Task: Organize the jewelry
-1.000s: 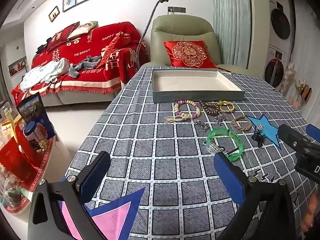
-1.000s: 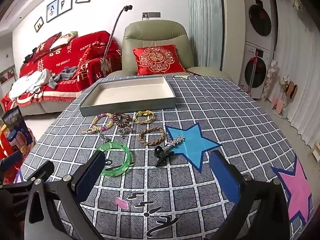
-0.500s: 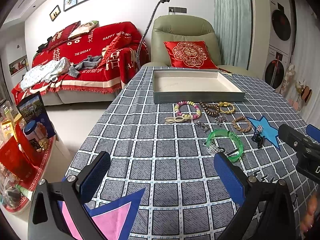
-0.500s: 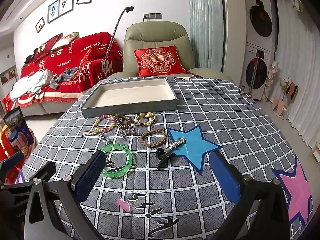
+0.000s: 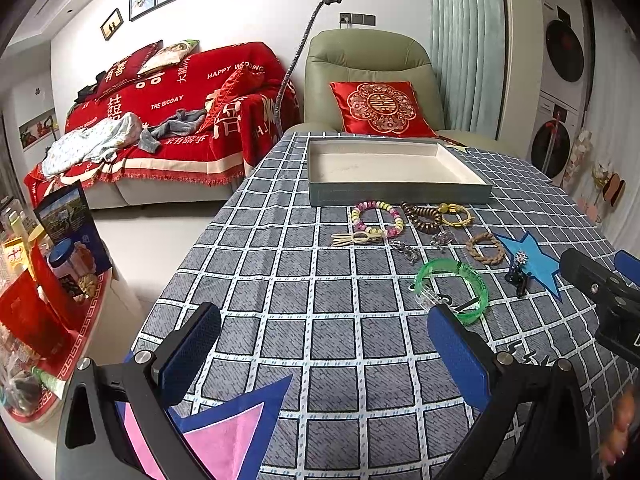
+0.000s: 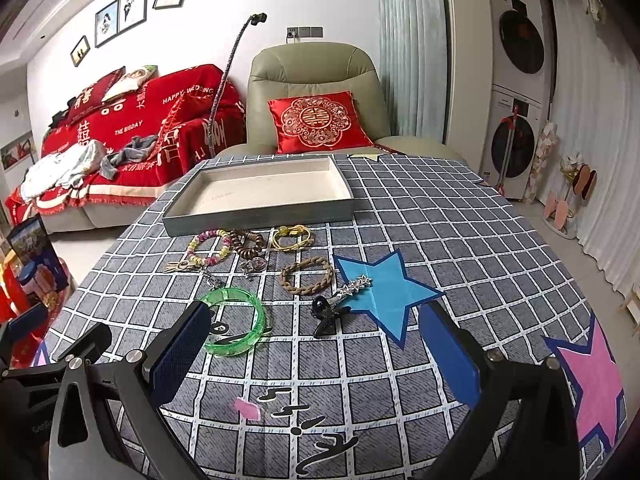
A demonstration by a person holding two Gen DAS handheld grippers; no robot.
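Left gripper (image 5: 324, 356) hovering over the near edge of the table (image 5: 280, 280), jaws spread wide, nothing between the blue pads. Right gripper (image 6: 316, 356) likewise gaping and empty above the same table, just beside the left.

A shallow grey tray (image 6: 260, 216) with a pale, bare floor sits on the checked cloth. Just in front of it lie a pastel bead bracelet (image 6: 210, 246), a dark wooden bead coil (image 6: 248, 242) and a yellow cord bracelet (image 6: 292, 238). Nearer lie a braided tan bracelet (image 6: 306, 276), a green translucent bangle (image 6: 236, 322) and a black hair clip (image 6: 328, 316).
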